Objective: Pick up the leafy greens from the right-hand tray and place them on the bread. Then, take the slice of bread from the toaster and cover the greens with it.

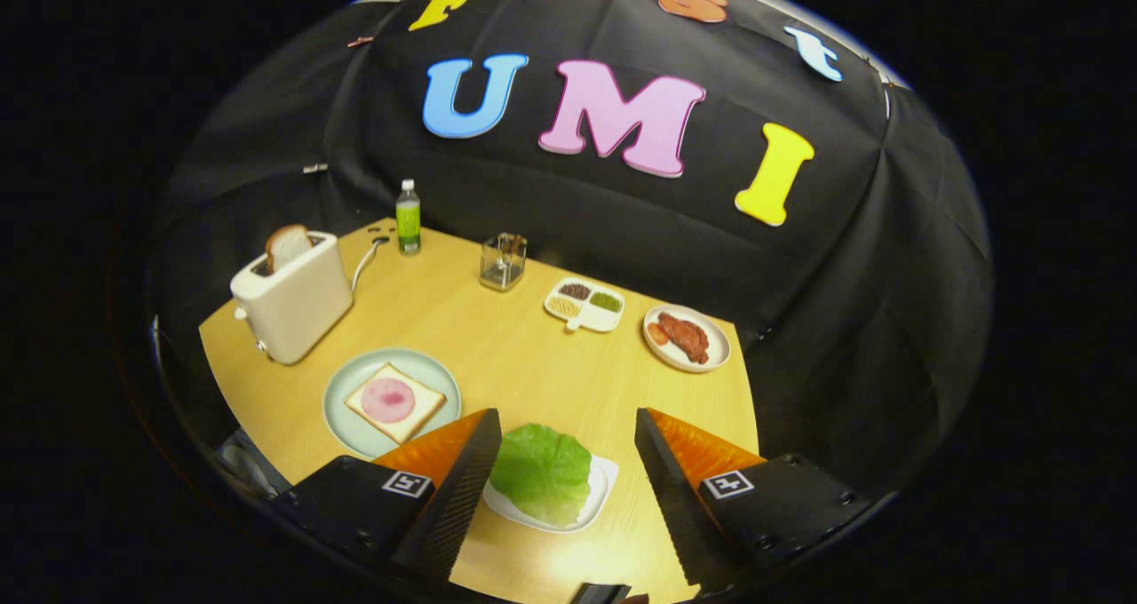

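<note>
Claw [564, 462] spread wide above leafy greens [540, 472] on white tray [602, 488]; best drop straight down, pinch leaf mid-fold, avoid scraping the tray rim.

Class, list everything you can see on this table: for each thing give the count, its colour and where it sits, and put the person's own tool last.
table: one, light wood, under everything.
toaster: one, cream, far left corner.
bread slice in toaster: one, white with a brown crust, standing in the slot.
plate: one, pale green, in front of the toaster.
bread: one, white, on that plate, with a pink round slice on top.
bottle: one, green label, at the back.
glass jar: one, clear, right of the bottle.
divided dish: one, white, holding dark, tan and green fillings.
meat plate: one, white, far right.
leafy greens: one, green, on a white tray between the fingers.
tongs: one, orange and black, open.
</note>
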Demonstrator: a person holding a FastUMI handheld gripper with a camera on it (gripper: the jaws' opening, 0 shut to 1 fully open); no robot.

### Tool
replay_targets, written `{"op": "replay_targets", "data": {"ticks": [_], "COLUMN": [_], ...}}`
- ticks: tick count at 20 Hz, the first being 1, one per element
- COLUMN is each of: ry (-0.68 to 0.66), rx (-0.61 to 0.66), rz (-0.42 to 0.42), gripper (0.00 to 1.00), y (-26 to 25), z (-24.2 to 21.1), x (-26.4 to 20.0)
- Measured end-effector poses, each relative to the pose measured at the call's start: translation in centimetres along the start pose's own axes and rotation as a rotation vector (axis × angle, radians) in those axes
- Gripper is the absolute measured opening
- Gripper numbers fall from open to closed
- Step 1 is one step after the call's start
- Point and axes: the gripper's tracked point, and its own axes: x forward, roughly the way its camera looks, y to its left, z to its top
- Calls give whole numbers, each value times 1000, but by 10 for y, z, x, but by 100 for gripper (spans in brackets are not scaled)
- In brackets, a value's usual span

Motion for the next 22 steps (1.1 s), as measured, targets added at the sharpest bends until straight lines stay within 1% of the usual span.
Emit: {"op": "replay_targets", "data": {"ticks": [3, 5, 7, 10, 13, 15, 16, 17, 20, 21, 22], "ry": [113, 171, 228, 282, 323, 360, 381, 389, 407, 403, 406], "rx": [-36, -36, -19, 13, 45, 46, 33, 30, 49, 50, 59], "rz": [64, 97, 123, 166, 193, 205, 211, 224, 220, 218, 208], "gripper": [90, 81, 77, 64, 61, 61, 58, 54, 41, 31, 17], "y": [3, 6, 10, 15, 22, 25, 28, 27, 26, 25, 22], "z": [-55, -83, -105, -122, -130, -138, -146, -145, -149, -148, -148], "x": [32, 49, 67, 96, 109, 114, 116, 111, 113, 113, 112]}}
